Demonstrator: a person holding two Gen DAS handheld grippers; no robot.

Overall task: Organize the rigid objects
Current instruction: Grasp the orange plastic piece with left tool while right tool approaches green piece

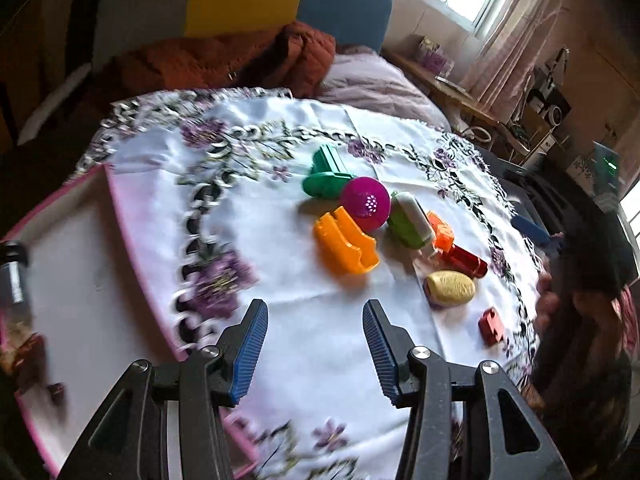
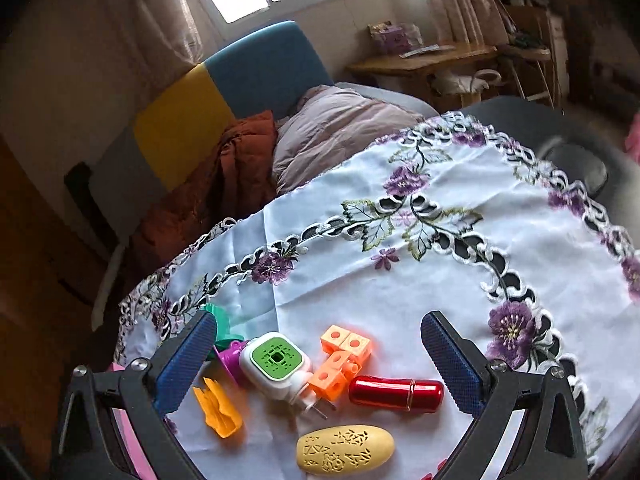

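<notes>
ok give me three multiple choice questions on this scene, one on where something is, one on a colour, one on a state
1. Where does the yellow oval piece lie relative to the red cylinder in the right wrist view?
A. nearer the camera
B. farther back, by the cloth's edge
C. on top of it

2. What colour is the face of the white plug-in device?
A. blue
B. green
C. red

3. What state is the right gripper in?
A. shut on the red cylinder
B. shut on nothing
C. open, holding nothing

Answers:
1 A, the yellow oval sits lower in the frame, closer to the gripper.
2 B, a green square panel shows on its front.
3 C, its blue pads stand wide apart with the toys lying free on the tablecloth between them.
</notes>
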